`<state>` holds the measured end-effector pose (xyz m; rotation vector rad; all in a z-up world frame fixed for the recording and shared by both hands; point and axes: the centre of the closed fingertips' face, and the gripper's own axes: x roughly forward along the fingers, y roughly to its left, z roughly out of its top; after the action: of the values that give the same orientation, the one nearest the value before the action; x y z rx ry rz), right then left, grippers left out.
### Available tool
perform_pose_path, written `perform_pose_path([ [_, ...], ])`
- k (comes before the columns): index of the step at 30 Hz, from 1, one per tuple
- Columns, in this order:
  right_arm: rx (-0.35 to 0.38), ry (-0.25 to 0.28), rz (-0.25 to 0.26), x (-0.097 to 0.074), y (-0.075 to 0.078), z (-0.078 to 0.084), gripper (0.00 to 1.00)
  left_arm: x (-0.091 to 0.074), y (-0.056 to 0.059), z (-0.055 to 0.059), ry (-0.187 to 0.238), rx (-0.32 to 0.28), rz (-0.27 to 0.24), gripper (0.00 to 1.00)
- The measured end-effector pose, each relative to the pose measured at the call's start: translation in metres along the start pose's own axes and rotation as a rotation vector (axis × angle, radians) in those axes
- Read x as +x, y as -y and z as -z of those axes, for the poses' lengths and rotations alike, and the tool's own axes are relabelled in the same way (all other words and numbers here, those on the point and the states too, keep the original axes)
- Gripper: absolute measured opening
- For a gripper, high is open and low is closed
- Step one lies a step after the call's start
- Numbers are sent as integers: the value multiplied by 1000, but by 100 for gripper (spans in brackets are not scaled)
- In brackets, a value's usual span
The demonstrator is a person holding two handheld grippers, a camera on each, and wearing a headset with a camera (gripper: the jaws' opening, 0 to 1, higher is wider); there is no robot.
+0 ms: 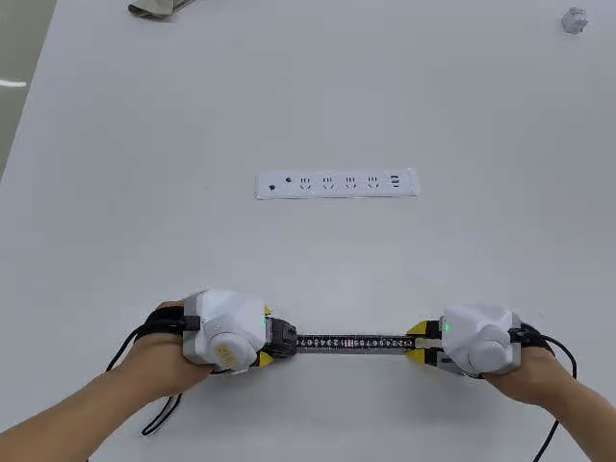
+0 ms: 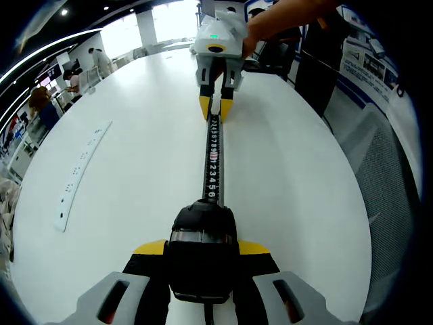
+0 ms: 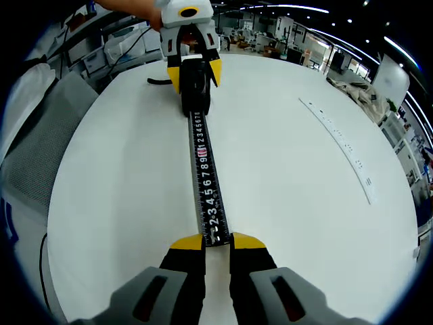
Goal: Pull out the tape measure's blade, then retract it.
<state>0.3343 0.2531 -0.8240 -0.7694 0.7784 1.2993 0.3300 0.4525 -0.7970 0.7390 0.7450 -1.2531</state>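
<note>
Tape measure case point(image 2: 203, 227) partly hidden within clamping left gripper point(image 2: 203, 248), blade point(image 1: 351, 343) extended from 9 toward 3 o'clock, tip obscured by right gripper point(image 3: 216, 242) pinching it.

Beyond the power strip point(image 1: 337, 183) and to its left, a grey object point(image 1: 159, 8) was cut off by the top edge. Beyond it to the right, a pale lump point(image 1: 575, 19) was too small to identify. On the strip's near side, the left gripper point(image 1: 267, 337) covered much of the tape measure point(image 1: 284, 339), and the tip of the blade point(image 1: 351, 343) was lost between the jaws of the right gripper point(image 1: 418, 343).
</note>
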Motion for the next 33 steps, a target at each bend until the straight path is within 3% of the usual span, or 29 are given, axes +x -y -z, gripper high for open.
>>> perform_pose_path([
  [33,30,-27,22,-23,5,37,11,0,0,0,-6,3,0,33],
])
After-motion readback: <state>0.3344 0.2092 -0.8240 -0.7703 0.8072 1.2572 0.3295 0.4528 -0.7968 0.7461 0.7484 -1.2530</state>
